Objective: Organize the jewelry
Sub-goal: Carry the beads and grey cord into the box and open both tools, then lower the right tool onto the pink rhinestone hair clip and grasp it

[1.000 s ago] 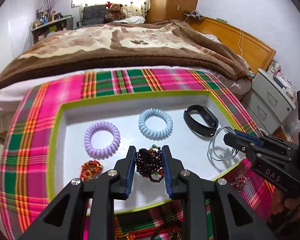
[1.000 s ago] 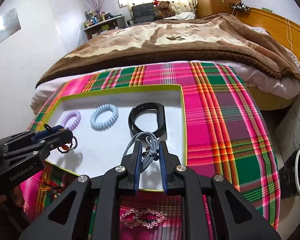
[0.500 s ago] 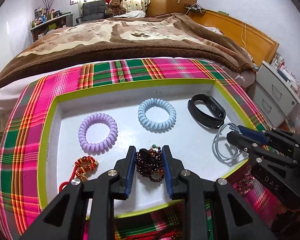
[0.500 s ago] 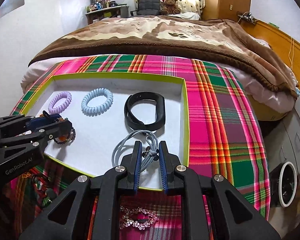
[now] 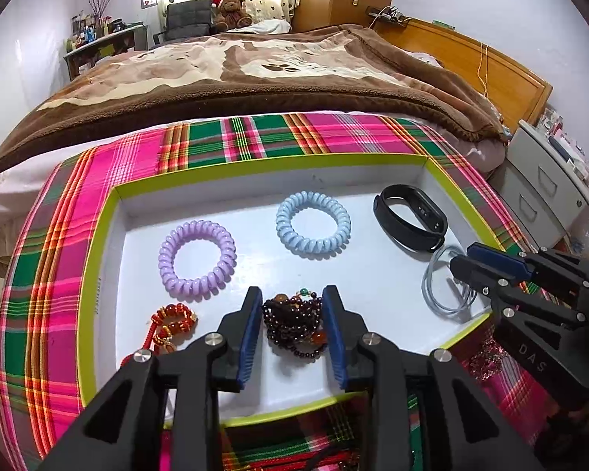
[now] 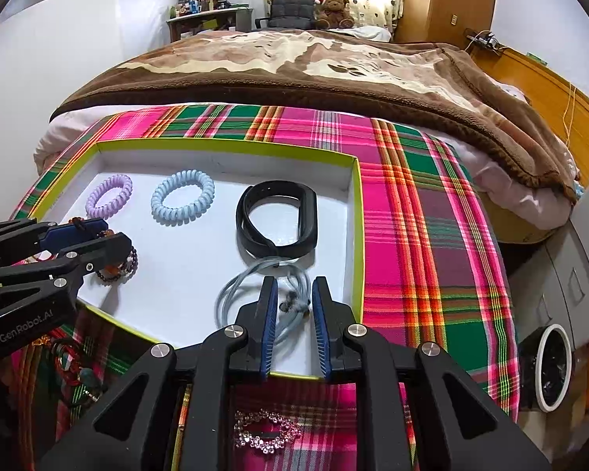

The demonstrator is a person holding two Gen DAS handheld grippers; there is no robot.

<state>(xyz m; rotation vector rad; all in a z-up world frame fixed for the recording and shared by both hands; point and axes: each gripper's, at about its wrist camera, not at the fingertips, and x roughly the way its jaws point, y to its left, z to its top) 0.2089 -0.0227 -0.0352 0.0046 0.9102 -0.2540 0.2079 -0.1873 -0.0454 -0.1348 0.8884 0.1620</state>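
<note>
A white tray with a lime-green rim (image 5: 98, 243) (image 6: 355, 204) lies on a plaid cloth. My left gripper (image 5: 292, 314) is open around a dark red bead bracelet (image 5: 294, 324) that rests on the tray floor. My right gripper (image 6: 292, 306) is open around a grey cord hair tie (image 6: 255, 286) lying in the tray's near right corner. The tray also holds a purple coil hair tie (image 5: 197, 258), a blue coil hair tie (image 5: 313, 223), a black band (image 5: 410, 218) and a red-orange bead bracelet (image 5: 172, 320).
A pink rhinestone brooch (image 6: 265, 431) lies on the cloth in front of the tray. More beaded pieces (image 6: 72, 361) lie on the cloth at the near left. A bed with a brown blanket (image 5: 255, 74) is behind. White drawers (image 5: 546, 192) stand at right.
Both grippers have opened wider and let go of their pieces. The bead bracelet and the grey hair tie now rest on the tray floor. Both grippers sit lower and closer to the tray.
</note>
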